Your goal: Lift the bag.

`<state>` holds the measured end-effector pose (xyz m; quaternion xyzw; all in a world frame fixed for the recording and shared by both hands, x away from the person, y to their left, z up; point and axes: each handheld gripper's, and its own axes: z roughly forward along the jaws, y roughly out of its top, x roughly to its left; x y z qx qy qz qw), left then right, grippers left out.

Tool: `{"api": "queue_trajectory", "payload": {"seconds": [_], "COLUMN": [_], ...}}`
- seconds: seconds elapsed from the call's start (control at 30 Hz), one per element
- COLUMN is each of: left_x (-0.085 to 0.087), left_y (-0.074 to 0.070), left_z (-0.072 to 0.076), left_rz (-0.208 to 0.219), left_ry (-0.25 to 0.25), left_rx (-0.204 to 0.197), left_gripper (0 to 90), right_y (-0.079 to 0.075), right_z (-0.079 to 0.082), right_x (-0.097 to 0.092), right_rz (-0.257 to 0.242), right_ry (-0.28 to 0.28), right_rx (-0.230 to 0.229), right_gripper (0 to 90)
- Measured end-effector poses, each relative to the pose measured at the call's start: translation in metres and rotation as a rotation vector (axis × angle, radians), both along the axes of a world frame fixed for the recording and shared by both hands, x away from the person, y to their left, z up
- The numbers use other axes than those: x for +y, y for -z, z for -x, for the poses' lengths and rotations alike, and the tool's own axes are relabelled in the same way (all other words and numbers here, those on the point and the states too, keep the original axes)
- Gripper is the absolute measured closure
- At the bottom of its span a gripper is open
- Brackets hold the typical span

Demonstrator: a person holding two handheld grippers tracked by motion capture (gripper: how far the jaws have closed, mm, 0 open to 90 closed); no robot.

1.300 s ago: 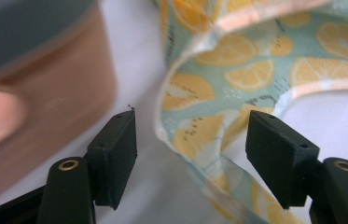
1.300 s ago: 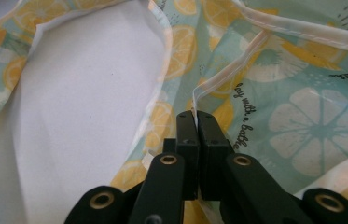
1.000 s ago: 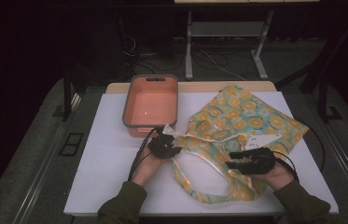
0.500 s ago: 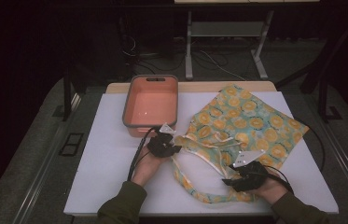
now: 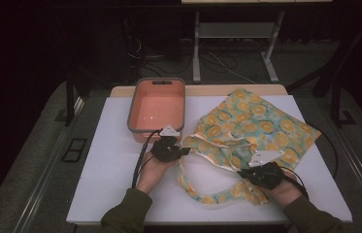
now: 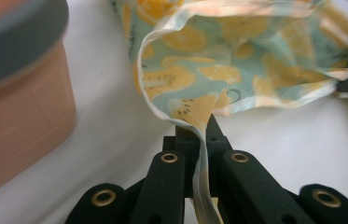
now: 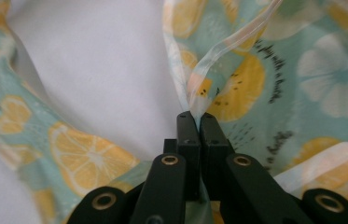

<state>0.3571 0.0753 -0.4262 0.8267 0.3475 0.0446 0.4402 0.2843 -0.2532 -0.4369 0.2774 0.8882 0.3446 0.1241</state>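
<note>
**Thin grips on the bag's rim may slip**

We pinch the lemon-print bag [image 5: 251,124], lying just right of the orange tub [image 5: 156,108], with both grippers: the left gripper [image 6: 198,135] clamps its hem, and the right gripper [image 7: 195,122] has just closed on an edge. Lifting unevenly could pull the fabric free.

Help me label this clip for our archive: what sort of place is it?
Probably a lab or recording workspace, not a home: a white-covered table in a dark room, cables and a metal stand on the floor behind, and cabled grippers pinching a lemon-print cloth bag.
</note>
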Motion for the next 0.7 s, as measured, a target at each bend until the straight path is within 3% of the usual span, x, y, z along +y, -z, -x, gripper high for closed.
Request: {"api": "queue_trajectory", "payload": {"seconds": [0.17, 0.37, 0.5, 0.6, 0.7], "left_x": [0.0, -0.003, -0.002, 0.005, 0.009], "left_y": [-0.012, -0.037, -0.055, -0.074, -0.085], "left_z": [0.003, 0.012, 0.017, 0.022, 0.024], "left_rz": [0.064, 0.127, 0.183, 0.25, 0.278], "left_ry": [-0.005, 0.013, 0.025, 0.019, 0.018], "left_rx": [-0.039, -0.121, -0.169, -0.217, -0.252], "left_gripper": [88.9, 89.0, 89.0, 89.0, 89.0], "right_y": [-0.017, -0.036, -0.052, -0.067, -0.08], "right_z": [-0.005, -0.007, -0.004, 0.001, 0.005], "right_x": [-0.006, -0.008, -0.011, -0.014, -0.017], "right_rz": [-0.089, -0.164, -0.222, -0.275, -0.311], "right_ry": [0.003, 0.001, 0.005, -0.002, -0.002], "right_rx": [-0.088, -0.16, -0.21, -0.257, -0.299], "right_gripper": [88.7, 88.8, 88.9, 88.8, 88.9]}}
